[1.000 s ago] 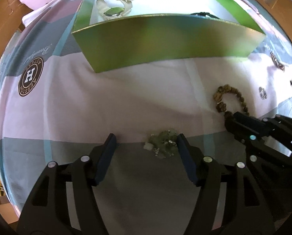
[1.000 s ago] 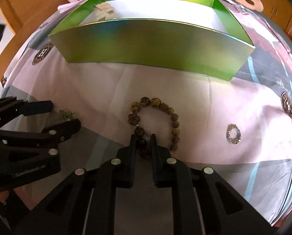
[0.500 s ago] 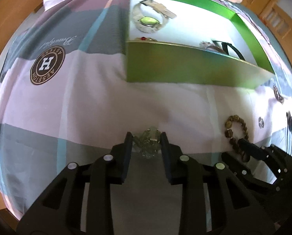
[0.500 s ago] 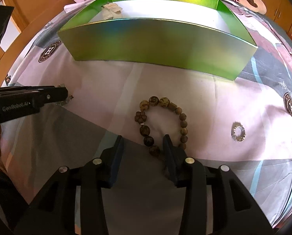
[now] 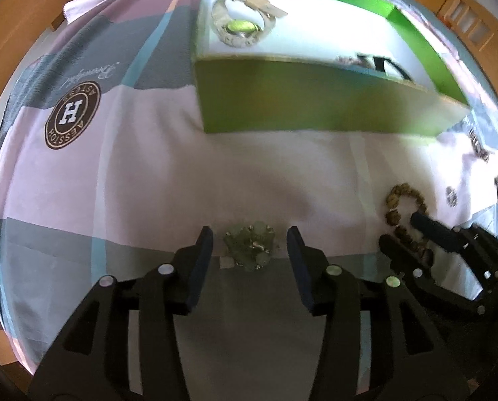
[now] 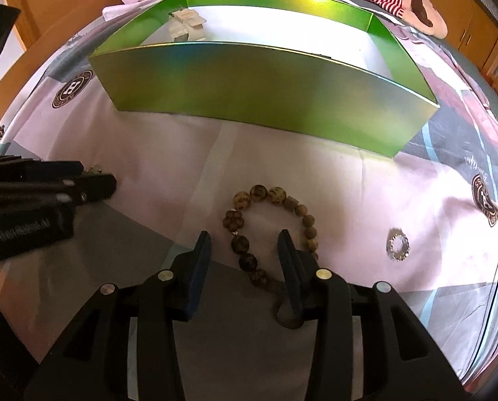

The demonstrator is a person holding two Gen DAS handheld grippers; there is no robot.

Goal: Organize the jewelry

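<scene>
A small heap of pale green stone jewelry [image 5: 250, 249] lies on the bedsheet between the fingers of my left gripper [image 5: 249, 237]. Its jaws are opening and the pads stand clear of the heap on both sides. A brown bead bracelet [image 6: 275, 195] lies on the sheet, one side of its loop running between the fingers of my right gripper [image 6: 244, 237], which is open; the right finger rests over the beads without a squeeze. The green box [image 6: 265, 97] stands beyond both, with a watch [image 5: 238, 28] inside.
A silver ring [image 6: 397, 244] lies right of the bracelet. Other small pieces [image 5: 479, 147] sit at the sheet's right edge. My left gripper [image 6: 96, 175] shows at left in the right wrist view. Pink bedding and a striped toy lie behind the box.
The left jaws closed in around the green heap, then spread apart again, leaving it on the sheet. The right jaws, shut on the bracelet a second ago, have opened.
</scene>
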